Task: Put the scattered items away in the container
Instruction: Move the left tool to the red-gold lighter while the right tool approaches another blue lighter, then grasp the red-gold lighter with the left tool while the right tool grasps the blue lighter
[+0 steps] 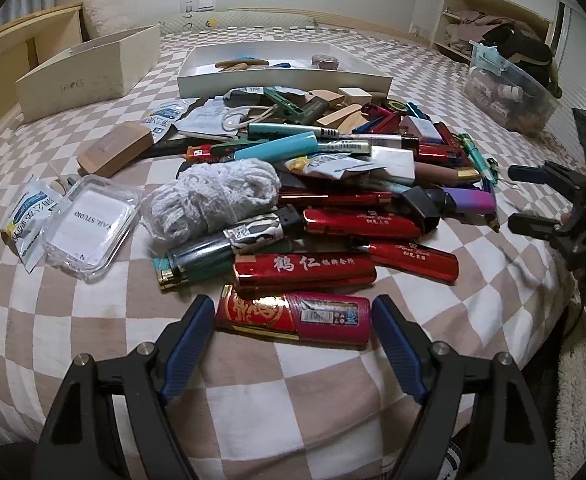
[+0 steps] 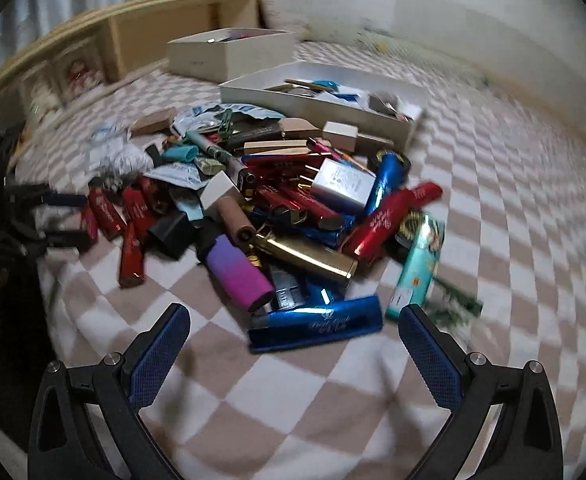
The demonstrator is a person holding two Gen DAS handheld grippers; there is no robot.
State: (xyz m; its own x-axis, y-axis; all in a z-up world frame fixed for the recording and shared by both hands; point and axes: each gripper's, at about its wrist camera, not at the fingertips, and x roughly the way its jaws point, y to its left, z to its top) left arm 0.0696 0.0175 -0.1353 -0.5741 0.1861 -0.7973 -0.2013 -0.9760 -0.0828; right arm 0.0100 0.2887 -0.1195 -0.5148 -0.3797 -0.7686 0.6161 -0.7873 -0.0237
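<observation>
A pile of lighters, pens and packets lies on a checkered bed. A shallow white tray (image 1: pixel 281 78) behind the pile holds a few items; it also shows in the right wrist view (image 2: pixel 317 106). My left gripper (image 1: pixel 293 320) is open, its fingers on either side of a red and pink lighter (image 1: pixel 295 316) at the pile's near edge. My right gripper (image 2: pixel 293 326) is open and empty, just in front of a blue lighter (image 2: pixel 317 326). A purple lighter (image 2: pixel 239 274) and a gold lighter (image 2: pixel 309 256) lie behind it. The right gripper also shows in the left wrist view (image 1: pixel 529 196) at the right.
A cream box (image 1: pixel 89 74) stands at the back left. A white rope bundle (image 1: pixel 213 196), a clear plastic case (image 1: pixel 91 226) and a brown block (image 1: pixel 113 148) lie left of the pile. A clear storage bin (image 1: pixel 509 92) sits at the back right. The bed's edge runs to the right.
</observation>
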